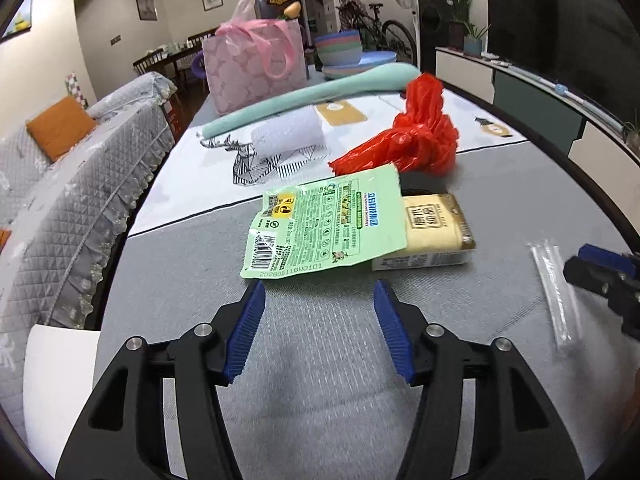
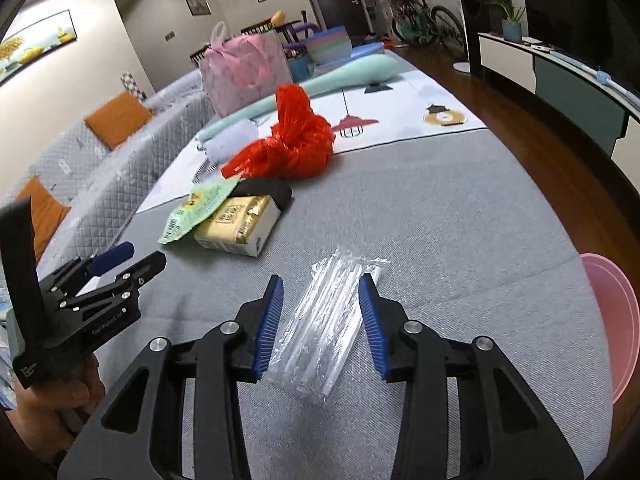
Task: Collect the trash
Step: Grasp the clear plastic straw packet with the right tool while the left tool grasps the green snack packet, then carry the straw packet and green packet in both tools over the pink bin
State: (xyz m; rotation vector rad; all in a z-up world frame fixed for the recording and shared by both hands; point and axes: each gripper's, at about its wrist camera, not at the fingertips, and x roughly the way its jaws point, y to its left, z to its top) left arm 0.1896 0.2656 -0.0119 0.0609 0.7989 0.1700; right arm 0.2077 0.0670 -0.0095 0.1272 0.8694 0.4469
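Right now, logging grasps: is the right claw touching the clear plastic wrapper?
Apart. The right wrist view shows the right claw open, grey cloth visible between each pad and the clear plastic wrapper.

Surface: grey fabric-covered table (image 2: 460,220), partly overlaid by a white printed cloth (image 2: 412,92).
Near edge: clear plastic wrapper (image 2: 324,332).
Middle: green packet (image 1: 324,224) overlapping a yellow carton (image 1: 434,228); crumpled red plastic bag (image 1: 412,136).
Far end: bubble wrap roll (image 1: 288,134), long teal object (image 1: 312,98), pink gift bag (image 1: 252,68), stacked bowls (image 1: 338,46).

Left gripper (image 1: 319,296) parted, right gripper (image 2: 321,290) parted, both angled downward
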